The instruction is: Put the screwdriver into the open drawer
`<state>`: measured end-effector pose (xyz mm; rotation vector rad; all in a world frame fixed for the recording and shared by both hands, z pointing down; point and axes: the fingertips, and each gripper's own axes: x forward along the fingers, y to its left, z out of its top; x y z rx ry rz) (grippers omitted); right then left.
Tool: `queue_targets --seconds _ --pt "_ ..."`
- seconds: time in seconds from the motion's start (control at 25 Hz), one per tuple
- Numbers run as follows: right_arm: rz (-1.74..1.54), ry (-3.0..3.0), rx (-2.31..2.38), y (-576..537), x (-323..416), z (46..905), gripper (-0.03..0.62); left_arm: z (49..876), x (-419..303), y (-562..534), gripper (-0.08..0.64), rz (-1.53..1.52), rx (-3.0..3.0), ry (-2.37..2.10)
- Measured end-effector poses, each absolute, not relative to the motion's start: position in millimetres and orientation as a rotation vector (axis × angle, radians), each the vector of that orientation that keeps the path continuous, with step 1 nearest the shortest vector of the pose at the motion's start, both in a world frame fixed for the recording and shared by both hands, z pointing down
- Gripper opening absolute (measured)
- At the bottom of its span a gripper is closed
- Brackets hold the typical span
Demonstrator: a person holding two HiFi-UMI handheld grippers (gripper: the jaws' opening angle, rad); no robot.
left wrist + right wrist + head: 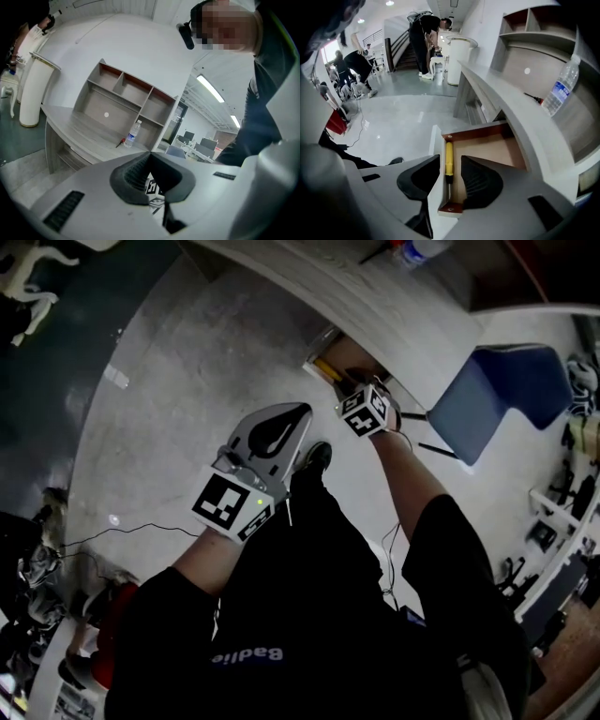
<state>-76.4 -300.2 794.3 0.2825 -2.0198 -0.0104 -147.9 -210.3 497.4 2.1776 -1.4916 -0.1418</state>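
The yellow-handled screwdriver lies inside the open wooden drawer, along its front wall. My right gripper hangs just above it, pointing steeply down. Its jaws stand wide apart and nothing is between the pads. In the head view the right gripper is over the drawer under the desk edge, where the screwdriver shows as a yellow streak. My left gripper is held lower left, away from the drawer, near level. Its tips meet and hold nothing.
The curved grey desk carries a water bottle and a small red-handled tool in front of a shelf unit. A blue chair stands right of the drawer. A white cylinder and people stand farther off.
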Motion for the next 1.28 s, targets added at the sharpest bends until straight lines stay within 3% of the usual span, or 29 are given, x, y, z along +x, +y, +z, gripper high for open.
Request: queue_targets --seconds 1.28 --pt "0.135 -2.601 0.515 -230.6 -61.5 484.7 0.049 409.4 -109.0 -175.7 0.002 -0.066 2.333 -1.382"
